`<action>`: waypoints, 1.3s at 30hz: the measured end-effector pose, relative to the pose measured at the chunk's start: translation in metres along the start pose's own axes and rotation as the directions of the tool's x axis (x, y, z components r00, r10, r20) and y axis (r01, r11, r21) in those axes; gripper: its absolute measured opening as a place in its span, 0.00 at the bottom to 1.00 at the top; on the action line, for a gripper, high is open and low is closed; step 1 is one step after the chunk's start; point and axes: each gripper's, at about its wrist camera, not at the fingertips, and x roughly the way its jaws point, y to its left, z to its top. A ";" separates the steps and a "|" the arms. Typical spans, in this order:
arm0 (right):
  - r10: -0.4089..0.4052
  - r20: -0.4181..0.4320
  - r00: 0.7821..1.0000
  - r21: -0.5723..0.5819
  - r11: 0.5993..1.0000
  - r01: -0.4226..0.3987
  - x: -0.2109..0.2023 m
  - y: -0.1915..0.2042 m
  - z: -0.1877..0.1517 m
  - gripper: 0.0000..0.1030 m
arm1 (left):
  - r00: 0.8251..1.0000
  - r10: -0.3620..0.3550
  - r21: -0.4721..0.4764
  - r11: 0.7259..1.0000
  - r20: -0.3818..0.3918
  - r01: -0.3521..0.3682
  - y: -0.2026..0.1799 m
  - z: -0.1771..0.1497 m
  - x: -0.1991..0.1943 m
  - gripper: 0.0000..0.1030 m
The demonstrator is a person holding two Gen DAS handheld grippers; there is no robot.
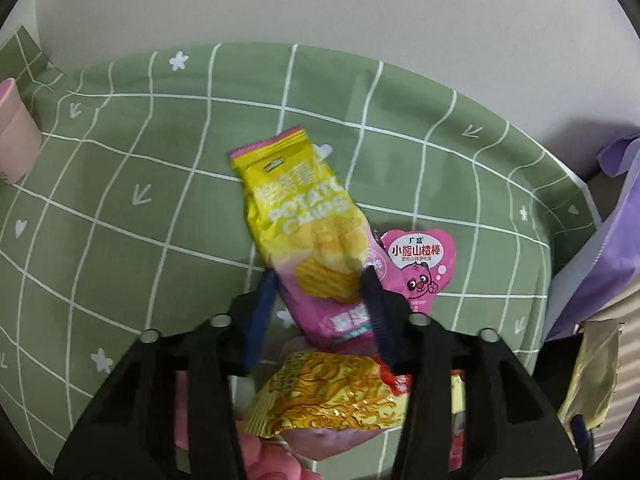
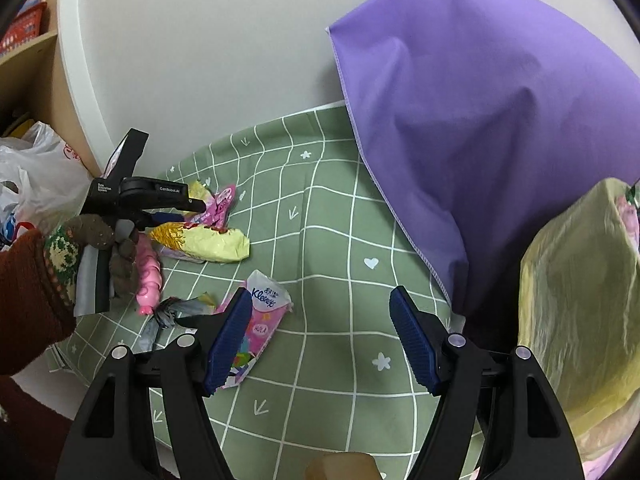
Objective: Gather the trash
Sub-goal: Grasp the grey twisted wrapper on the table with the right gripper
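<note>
A yellow and pink potato chips bag [image 1: 308, 232] lies on the green checked cloth [image 1: 120, 200]. My left gripper [image 1: 320, 276] is open, its jaws on either side of the bag's lower end. A pink heart-shaped candy wrapper [image 1: 420, 264] lies just right of it. A gold noodle packet [image 1: 332, 396] lies under the gripper body. In the right wrist view my right gripper [image 2: 320, 296] is open and empty above the cloth [image 2: 340, 240]. A Kleenex tissue pack [image 2: 260, 320] lies by its left finger. The left gripper [image 2: 196, 204] shows far left among the wrappers.
A purple bag [image 2: 480, 120] stands at the right, with a yellowish plastic bag [image 2: 580, 300] beside it. A pink cup [image 1: 12, 132] is at the cloth's left edge. A pink toy [image 2: 148, 280] and a crumpled grey wrapper [image 2: 168, 312] lie near the hand. White plastic bags [image 2: 36, 176] sit far left.
</note>
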 end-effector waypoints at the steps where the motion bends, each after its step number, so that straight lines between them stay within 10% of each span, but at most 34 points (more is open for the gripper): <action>1: 0.000 -0.005 1.000 -0.006 1.000 0.000 0.001 0.002 -0.001 0.66 | 1.000 -0.011 0.014 1.000 0.002 0.011 -0.001 -0.001 -0.002 0.30; 5: 0.013 -0.011 1.000 -0.028 1.000 -0.013 0.007 0.010 -0.001 0.65 | 0.998 -0.046 0.114 0.993 0.052 0.040 -0.011 -0.008 -0.027 0.00; 16: 0.164 -0.060 0.985 -0.111 0.979 -0.170 0.033 0.066 0.005 0.66 | 0.989 -0.081 0.172 0.983 0.122 0.059 0.034 -0.037 -0.121 0.01; 28: 0.259 -0.268 0.928 -0.210 0.924 -0.319 0.108 0.149 -0.025 0.66 | 0.990 0.030 0.066 0.997 0.141 -0.039 0.106 -0.078 -0.149 0.29; 32: 0.234 -0.280 0.931 -0.226 0.927 -0.300 0.112 0.149 -0.024 0.31 | 0.991 0.037 0.058 0.997 0.129 -0.044 0.115 -0.085 -0.148 0.32; 39: 0.275 -0.205 0.939 -0.193 0.930 -0.314 0.084 0.136 -0.003 0.21 | 0.992 0.001 0.110 0.994 0.127 -0.015 0.097 -0.080 -0.142 0.32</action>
